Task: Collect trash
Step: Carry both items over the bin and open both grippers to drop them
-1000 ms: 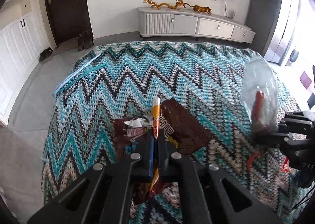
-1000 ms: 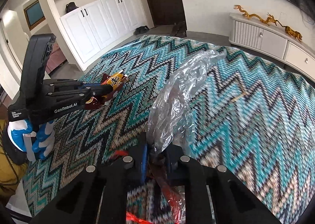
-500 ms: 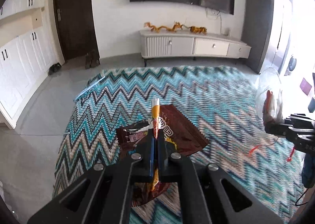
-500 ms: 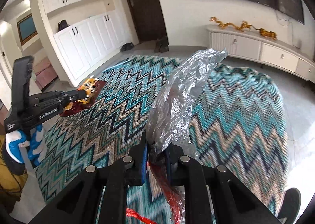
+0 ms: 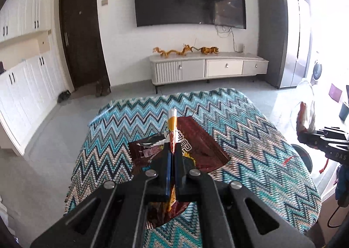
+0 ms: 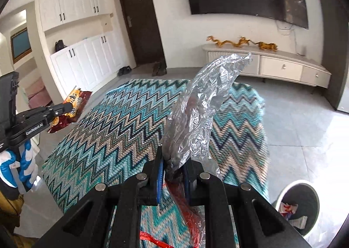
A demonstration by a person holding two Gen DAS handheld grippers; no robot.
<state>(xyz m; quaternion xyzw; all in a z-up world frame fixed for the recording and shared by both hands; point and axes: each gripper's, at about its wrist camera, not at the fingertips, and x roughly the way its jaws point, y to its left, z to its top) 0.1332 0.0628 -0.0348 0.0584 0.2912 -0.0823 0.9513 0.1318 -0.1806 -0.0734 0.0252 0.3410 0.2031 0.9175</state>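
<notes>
My left gripper is shut on a dark red and orange snack wrapper and holds it high above the zigzag rug. The same gripper and wrapper show at the left of the right wrist view. My right gripper is shut on a crumpled clear and silver plastic bag with red plastic hanging below it. That bag shows at the right edge of the left wrist view. A trash bin with some litter in it stands on the floor at lower right.
A small red scrap lies on the rug near its right edge. A white TV cabinet stands against the far wall under a TV. White cupboards line the left side, with shoes by the dark door.
Both grippers have risen well above the rug with their trash still held. The views now take in the whole rug, the wall and the bin.
</notes>
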